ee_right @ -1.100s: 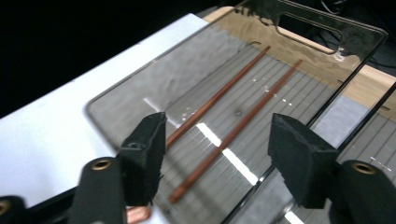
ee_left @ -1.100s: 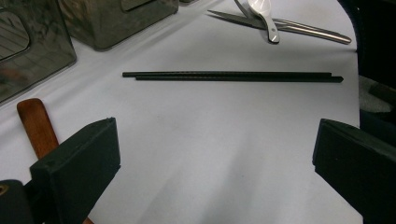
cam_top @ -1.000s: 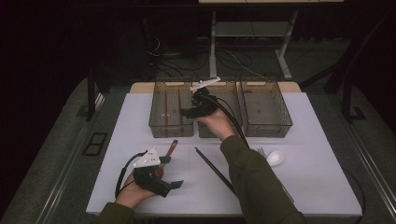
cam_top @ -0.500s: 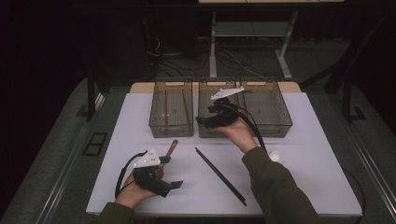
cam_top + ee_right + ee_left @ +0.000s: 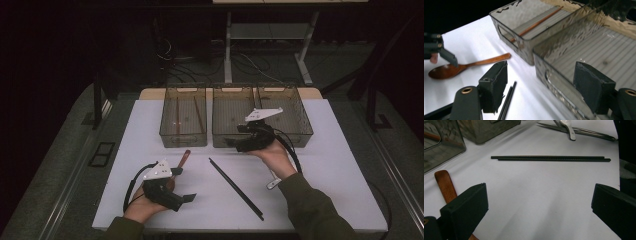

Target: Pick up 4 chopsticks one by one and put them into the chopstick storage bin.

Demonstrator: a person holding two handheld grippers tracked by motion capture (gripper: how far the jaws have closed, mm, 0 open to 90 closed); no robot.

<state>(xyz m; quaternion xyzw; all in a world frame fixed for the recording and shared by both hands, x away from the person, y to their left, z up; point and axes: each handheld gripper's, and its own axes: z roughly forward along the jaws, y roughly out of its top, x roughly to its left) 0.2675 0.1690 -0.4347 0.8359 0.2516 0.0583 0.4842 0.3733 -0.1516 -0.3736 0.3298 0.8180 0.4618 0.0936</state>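
Black chopsticks (image 5: 235,187) lie between left tongs (image 5: 189,198) and right tongs (image 5: 231,143)

A white rectangular tabletop (image 5: 345,165) is seen in the lower centre, bordered by grey carpeted floor (image 5: 65,165). Behind it, at upper centre, a grey metal table frame (image 5: 228,55) and tangled black cables (image 5: 170,52) are dimly lit against darkness.

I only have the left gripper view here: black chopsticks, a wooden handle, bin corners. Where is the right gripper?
Observer: The right gripper hovers at the front wall of the middle bin, jaws open, nothing between them.
Operator: I glimpse something brown in the left bin.
Observer: Brown chopsticks, lying lengthwise in the left bin.
Operator: And the wooden handle?
Observer: It belongs to a wooden spoon; its bowl rests empty on the table.
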